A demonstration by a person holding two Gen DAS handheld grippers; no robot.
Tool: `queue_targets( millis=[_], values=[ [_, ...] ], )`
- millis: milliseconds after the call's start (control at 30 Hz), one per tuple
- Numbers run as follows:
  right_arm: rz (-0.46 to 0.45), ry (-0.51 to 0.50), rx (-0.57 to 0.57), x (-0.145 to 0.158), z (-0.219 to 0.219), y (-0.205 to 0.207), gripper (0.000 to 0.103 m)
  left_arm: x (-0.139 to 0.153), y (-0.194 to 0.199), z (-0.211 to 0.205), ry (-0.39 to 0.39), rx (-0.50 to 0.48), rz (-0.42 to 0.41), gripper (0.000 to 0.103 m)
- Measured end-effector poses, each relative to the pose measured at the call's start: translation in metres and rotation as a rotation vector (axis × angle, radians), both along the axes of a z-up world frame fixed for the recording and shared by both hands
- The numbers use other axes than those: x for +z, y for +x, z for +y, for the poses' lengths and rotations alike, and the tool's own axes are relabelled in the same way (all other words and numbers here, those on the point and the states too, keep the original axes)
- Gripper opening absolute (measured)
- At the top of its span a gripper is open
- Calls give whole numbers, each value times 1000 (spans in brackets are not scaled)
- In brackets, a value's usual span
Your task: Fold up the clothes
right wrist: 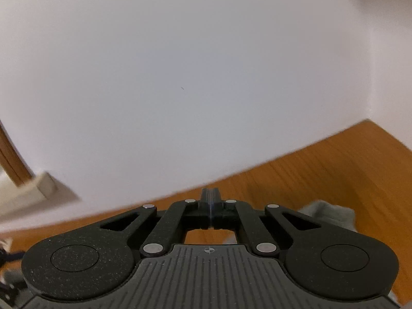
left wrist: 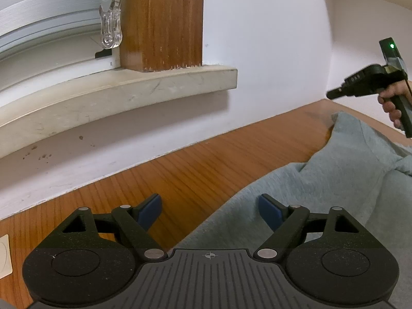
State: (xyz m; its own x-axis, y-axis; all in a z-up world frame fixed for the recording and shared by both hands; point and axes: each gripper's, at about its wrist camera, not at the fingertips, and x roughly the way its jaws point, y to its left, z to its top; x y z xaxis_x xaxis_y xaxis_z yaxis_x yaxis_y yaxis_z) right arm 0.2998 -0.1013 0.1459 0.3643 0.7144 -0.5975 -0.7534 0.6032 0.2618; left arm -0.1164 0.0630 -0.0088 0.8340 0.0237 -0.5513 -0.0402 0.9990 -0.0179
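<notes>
The pale blue garment (left wrist: 322, 206) is lying rumpled on the desk (left wrist: 206, 175). The left gripper (left wrist: 211, 209) is hovering wide open over its edge; the right gripper (right wrist: 211, 206) is pinched shut on nothing, so it is risking lifting away empty and leaving the fold lopsided.

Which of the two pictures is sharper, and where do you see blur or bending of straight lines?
Left wrist view: sharp; the pale stone window sill bows into a curve from the fisheye lens, and the light blue-grey cloth garment shows clear texture. Right wrist view: softer; the edge where the orange-brown wooden table meets the white wall is smeared by motion blur, though the shut right tool stays crisp.
</notes>
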Motion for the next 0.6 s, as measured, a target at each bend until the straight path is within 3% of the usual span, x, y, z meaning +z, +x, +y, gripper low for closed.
queue_targets(
  millis=[100,133,167,233,367,533,600],
  values=[
    [49,-71,-62,-9,-16,10,23,0,0,-1,5,-3,2,85],
    [55,-80,-94,-12,-23,13,36,0,1,-1,6,-4,3,85],
    [57,-84,-130,-14,-31,16,38,-1,1,-1,7,-4,3,85],
    [73,-86,-188,-16,-43,22,38,-1,1,-1,7,-4,2,85],
    [124,-126,-186,-26,-48,29,38,-1,0,0,7,-3,1,86],
    [196,-17,-90,-34,-34,29,38,-2,0,0,6,-3,1,86],
    [183,8,-69,-34,-25,28,38,-2,1,0,6,-4,1,86]
  ],
)
